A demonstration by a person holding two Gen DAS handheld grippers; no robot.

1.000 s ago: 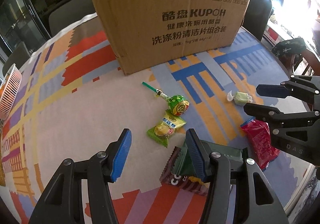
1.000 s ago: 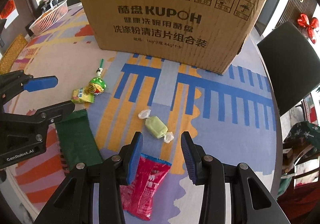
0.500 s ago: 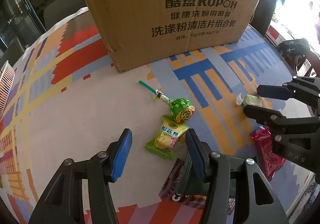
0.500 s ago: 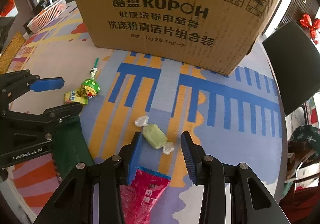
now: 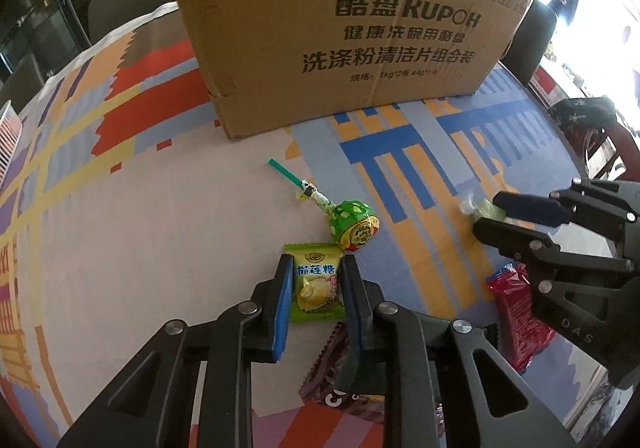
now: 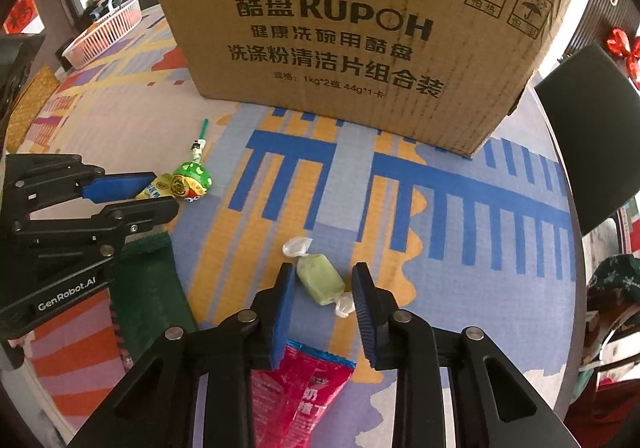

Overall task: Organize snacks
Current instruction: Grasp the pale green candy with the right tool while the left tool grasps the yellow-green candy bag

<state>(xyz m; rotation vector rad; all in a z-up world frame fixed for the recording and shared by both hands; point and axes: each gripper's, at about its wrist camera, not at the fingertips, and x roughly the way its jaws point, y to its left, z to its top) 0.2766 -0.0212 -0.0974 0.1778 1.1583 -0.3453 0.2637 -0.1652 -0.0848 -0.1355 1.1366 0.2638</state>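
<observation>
A green-and-yellow durian candy packet (image 5: 316,288) lies on the patterned tablecloth. My left gripper (image 5: 317,262) is shut on it, its blue pads pressing the packet's two long sides. A green lollipop (image 5: 354,226) rests just beyond the packet, stick pointing away. In the right wrist view a pale green wrapped candy (image 6: 320,282) sits between the jaws of my right gripper (image 6: 323,272), which are closing. The left pad is at the candy, and a small gap shows at the right pad. A red packet (image 6: 304,388) lies under the right gripper.
A big cardboard box (image 6: 360,28) stands upright behind the snacks. A dark green packet (image 6: 148,288) and a brown wrapper (image 5: 332,380) lie near the front. A white basket (image 6: 104,32) sits far left, a dark chair (image 6: 592,128) right of the table edge.
Both grippers came down and forward over the snacks. The left jaws narrowed from wide apart onto the durian candy packet. The right jaws narrowed around the pale green candy.
</observation>
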